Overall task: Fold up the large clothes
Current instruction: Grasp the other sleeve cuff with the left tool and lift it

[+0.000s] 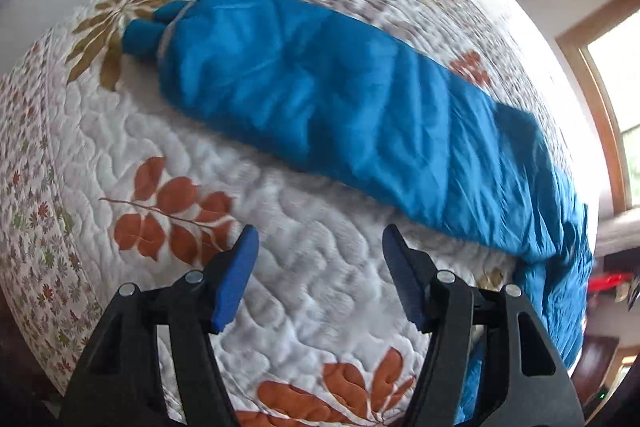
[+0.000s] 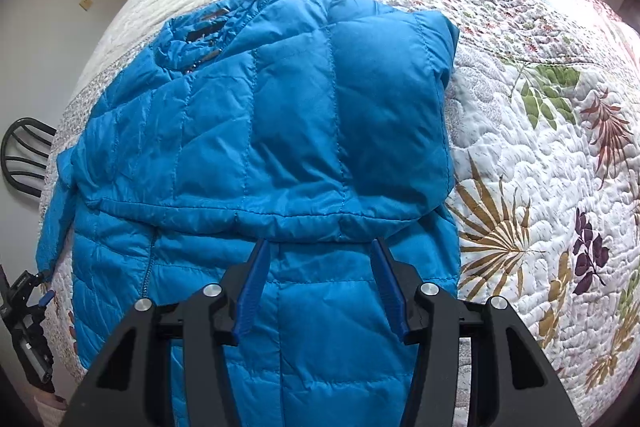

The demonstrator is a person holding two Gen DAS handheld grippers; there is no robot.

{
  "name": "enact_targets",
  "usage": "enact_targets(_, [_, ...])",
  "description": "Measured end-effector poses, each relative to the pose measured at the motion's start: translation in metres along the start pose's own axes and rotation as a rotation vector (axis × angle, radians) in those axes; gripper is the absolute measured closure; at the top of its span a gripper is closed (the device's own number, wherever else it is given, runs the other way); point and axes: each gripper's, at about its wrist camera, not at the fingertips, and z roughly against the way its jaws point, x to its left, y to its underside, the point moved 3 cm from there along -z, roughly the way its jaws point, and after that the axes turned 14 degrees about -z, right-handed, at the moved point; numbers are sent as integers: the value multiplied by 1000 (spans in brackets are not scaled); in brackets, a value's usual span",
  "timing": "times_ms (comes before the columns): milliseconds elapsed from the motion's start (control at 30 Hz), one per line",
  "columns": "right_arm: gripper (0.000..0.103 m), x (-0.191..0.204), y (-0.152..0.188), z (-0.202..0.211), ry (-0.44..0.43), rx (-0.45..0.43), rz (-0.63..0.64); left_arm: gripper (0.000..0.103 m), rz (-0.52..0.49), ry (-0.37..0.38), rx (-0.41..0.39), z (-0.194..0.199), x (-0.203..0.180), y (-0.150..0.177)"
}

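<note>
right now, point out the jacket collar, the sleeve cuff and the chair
jacket collar (image 2: 192, 35), right wrist view, on the dark inner lining
sleeve cuff (image 1: 140, 35), left wrist view, on its knit end
chair (image 2: 22, 155), right wrist view, on its black backrest

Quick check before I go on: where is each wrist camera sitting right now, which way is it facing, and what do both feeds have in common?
Left wrist: sits on the left gripper, angled down at the quilt, with the blue jacket lying beyond; its open, empty fingers show.
Right wrist: sits on the right gripper, angled down directly over the blue jacket; its parted fingers show, nothing visibly pinched.
Shared: jacket and floral quilt; the right feed's left edge also catches another gripper.
</note>
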Motion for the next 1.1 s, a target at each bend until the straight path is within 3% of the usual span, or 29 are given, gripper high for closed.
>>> enact_targets(167, [50,3,1,-13,62,2,15,41,154,87,-80,-12,47,-16])
enact_targets(300, [50,4,1,-18,84,2,27,39,203,130,-151,-16,58,-32])
enact_targets(433, [50,3,0,-21,85,4,21,39,249,127,-179,-20,65,-51])
enact_targets(467, [50,2,-1,-21,82,4,18,46,256,114,-181,-20,67,-53])
enact_targets(500, [50,1,-1,-22,79,4,17,62,261,83,-177,-19,68,-55])
enact_targets(600, [50,0,-1,-23,76,5,17,83,295,56,-176,-17,74,-57])
enact_targets(633, [50,1,-1,-23,78,5,21,85,296,58,-179,-15,75,-58])
enact_targets(700, [50,0,0,-22,82,5,24,95,266,46,-198,-6,70,-58])
enact_targets(900, [50,3,5,-13,111,-9,48,99,31,42,-346,52,8,-64])
enact_targets(1100, [50,-1,9,0,85,-11,48,99,-250,171,-409,98,-102,-47])
